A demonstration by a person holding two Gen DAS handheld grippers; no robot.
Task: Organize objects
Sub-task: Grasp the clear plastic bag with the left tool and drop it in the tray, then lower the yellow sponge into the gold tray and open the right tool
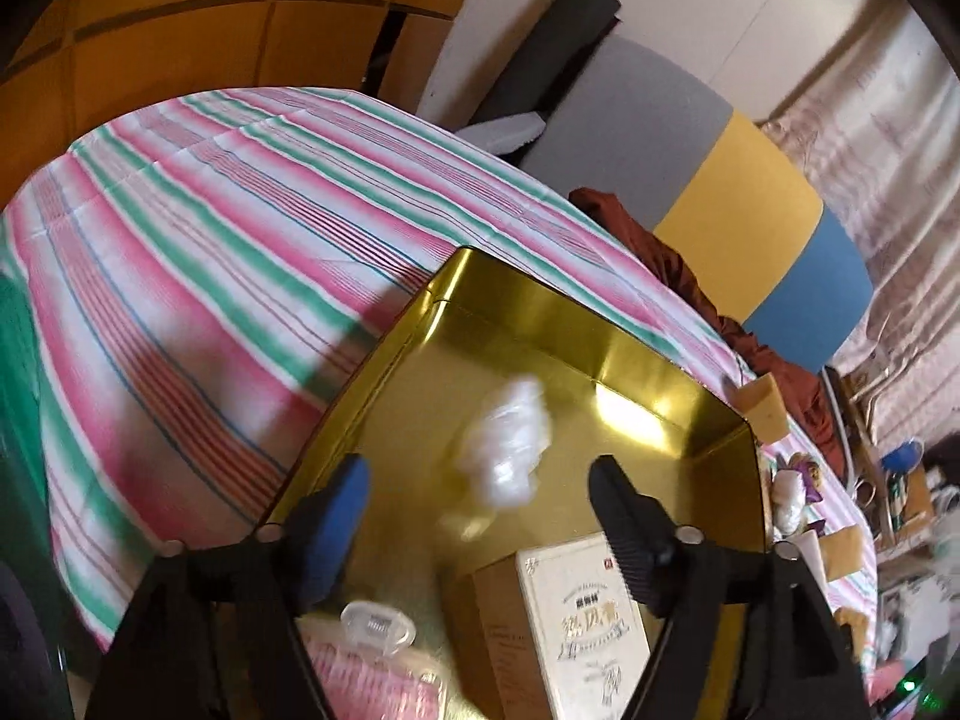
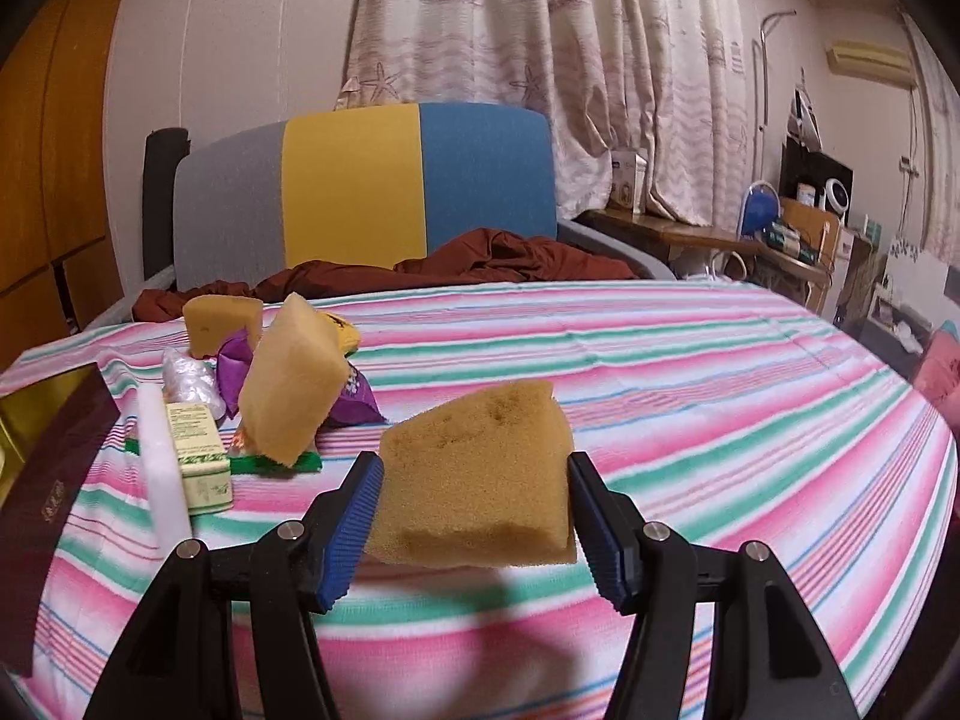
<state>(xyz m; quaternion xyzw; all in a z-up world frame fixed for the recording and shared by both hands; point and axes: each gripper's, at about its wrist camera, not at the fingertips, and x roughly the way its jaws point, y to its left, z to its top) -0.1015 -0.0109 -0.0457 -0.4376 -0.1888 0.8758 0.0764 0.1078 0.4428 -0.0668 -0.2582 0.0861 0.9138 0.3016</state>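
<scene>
A yellow sponge (image 2: 477,474) is clamped between the blue pads of the right gripper (image 2: 474,504) and carried above the striped tablecloth (image 2: 720,372). Only its edges are pinched, so it may be squeezed out if the grip is shifted. The left gripper (image 1: 474,516) is held with jaws apart and empty over the gold tin (image 1: 630,372), where a white plastic wad (image 1: 507,441) and a cream box (image 1: 582,618) are seen; the wad lies just ahead, between the fingers.
</scene>
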